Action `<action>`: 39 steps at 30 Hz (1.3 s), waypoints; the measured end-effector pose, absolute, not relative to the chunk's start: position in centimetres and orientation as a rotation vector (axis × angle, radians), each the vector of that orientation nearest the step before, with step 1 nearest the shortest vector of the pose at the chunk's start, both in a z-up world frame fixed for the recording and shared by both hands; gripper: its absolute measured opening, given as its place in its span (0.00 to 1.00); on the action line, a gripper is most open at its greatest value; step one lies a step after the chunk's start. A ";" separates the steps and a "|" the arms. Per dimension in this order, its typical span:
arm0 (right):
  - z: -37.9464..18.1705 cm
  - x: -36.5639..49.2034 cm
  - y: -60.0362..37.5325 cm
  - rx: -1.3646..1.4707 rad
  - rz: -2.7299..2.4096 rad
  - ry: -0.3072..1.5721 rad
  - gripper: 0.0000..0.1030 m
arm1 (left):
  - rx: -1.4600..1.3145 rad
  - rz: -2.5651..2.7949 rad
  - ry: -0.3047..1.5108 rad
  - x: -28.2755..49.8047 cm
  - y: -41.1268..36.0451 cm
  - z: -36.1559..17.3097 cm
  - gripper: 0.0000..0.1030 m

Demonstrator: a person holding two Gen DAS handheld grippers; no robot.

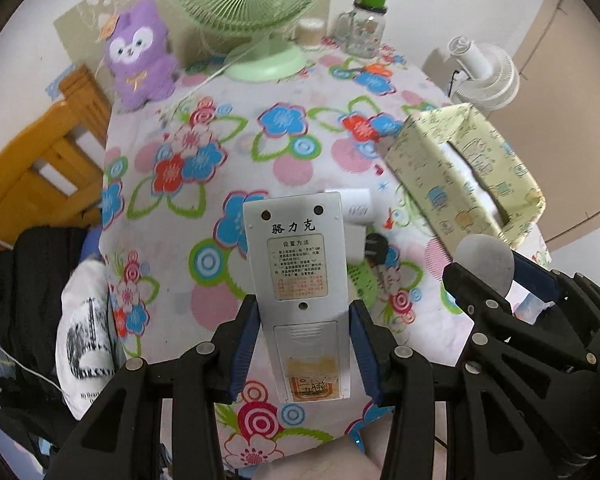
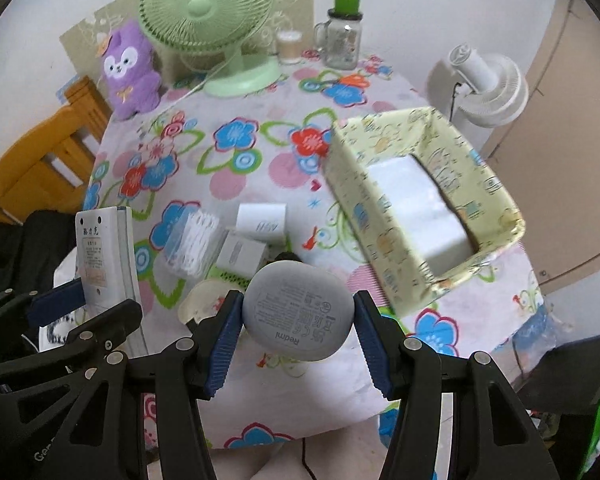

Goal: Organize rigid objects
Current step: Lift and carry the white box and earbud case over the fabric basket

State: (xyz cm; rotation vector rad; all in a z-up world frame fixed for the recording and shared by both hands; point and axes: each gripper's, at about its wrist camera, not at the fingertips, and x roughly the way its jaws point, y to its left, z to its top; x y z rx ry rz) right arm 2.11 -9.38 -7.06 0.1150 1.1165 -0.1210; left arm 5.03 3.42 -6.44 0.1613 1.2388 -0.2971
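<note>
The left gripper (image 1: 304,344) is closed on a grey remote control (image 1: 298,268), which is clamped back side up between the blue pads, its printed label facing the camera. The remote is held clear above the surface (image 1: 236,148), which is covered by a flowered cloth.

The right gripper (image 2: 298,328) is closed on a grey oval earbud case (image 2: 298,310); the underside with small print is turned to the camera. The case is held off the surface as well.

In the right wrist view, a white charger block (image 2: 260,222), a second small white plug (image 2: 240,252) and a clear packet of cotton swabs (image 2: 194,240) are seen lying close together on the cloth beneath the held case. A small cream round object (image 2: 202,302) lies just beside the gripper's left finger; what it is cannot be told.

A yellow patterned box (image 2: 384,216) stands open to the right, with a white block (image 2: 416,208) inside it.

At the far edge are noted a green desk fan (image 2: 204,12), a purple plush toy (image 2: 130,68), a glass jar with a green lid (image 2: 342,36) and a small cup (image 2: 290,46).
</note>
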 end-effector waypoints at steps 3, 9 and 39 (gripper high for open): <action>-6.4 2.2 -10.2 0.118 -0.126 1.098 0.57 | 0.173 -0.296 1.214 5.0 2.6 -5.8 0.44; -6.0 2.9 -12.2 0.116 -0.105 1.083 0.57 | 0.175 -0.269 1.189 5.6 0.5 -5.3 0.44; -5.5 10.5 -26.7 -0.018 0.097 1.106 0.57 | -0.017 -0.100 1.208 10.2 -13.5 -5.4 0.44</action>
